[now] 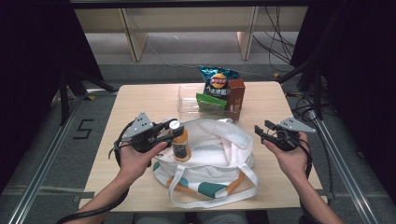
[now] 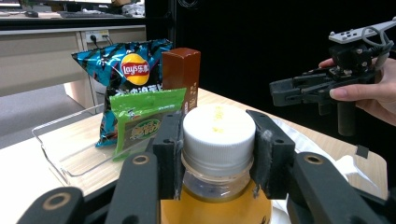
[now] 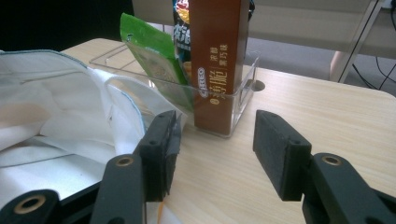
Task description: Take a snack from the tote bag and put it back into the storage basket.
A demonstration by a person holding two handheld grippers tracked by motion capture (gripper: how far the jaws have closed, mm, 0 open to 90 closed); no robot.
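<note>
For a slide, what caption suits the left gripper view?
Left gripper clamps the white cap of an orange drink bottle, snack packs behind.

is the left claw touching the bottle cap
Touching: the left gripper view shows the left claw with both pads pressed against the bottle's white cap.

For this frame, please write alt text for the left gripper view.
The left tool grips an orange drink bottle by its white cap. Behind stand a clear tray of snack packs and the right tool, open.
</note>
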